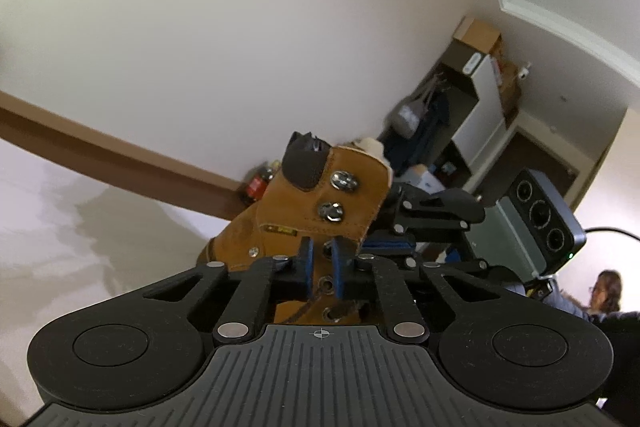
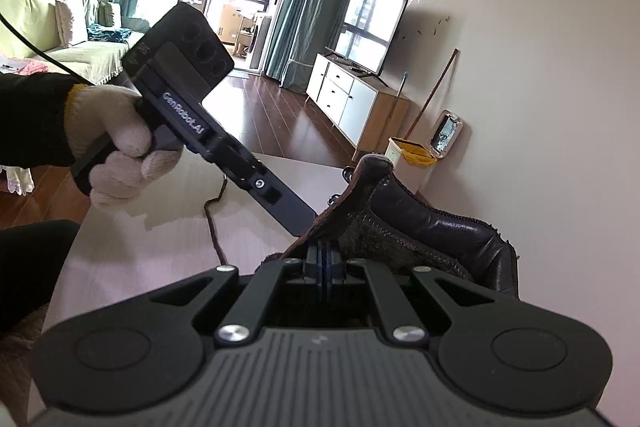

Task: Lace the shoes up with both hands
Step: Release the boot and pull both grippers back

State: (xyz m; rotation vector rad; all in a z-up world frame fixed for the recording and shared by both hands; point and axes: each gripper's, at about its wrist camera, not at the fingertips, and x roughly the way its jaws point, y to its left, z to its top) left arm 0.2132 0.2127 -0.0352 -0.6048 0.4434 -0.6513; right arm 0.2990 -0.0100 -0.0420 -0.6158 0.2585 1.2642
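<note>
Since our right tool clamps the boot and left tool gapes over the 12 o'clock eyelet, it may miss the lace.

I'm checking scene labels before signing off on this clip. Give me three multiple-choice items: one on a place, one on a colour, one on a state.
1. In the right wrist view, the loose lace lies:
A. on the table beside the boot
B. on the sofa
C. on the TV cabinet

2. In the left wrist view, the boot's outer leather is:
A. white
B. red
C. tan

3. The jaws of the right gripper are:
A. wide open
B. closed together
C. out of view

Answers:
1. A, the dark cord trails across the pale tabletop left of the boot.
2. C, the upper with the metal hooks is tan.
3. B, the blue pads meet with no gap.
</note>
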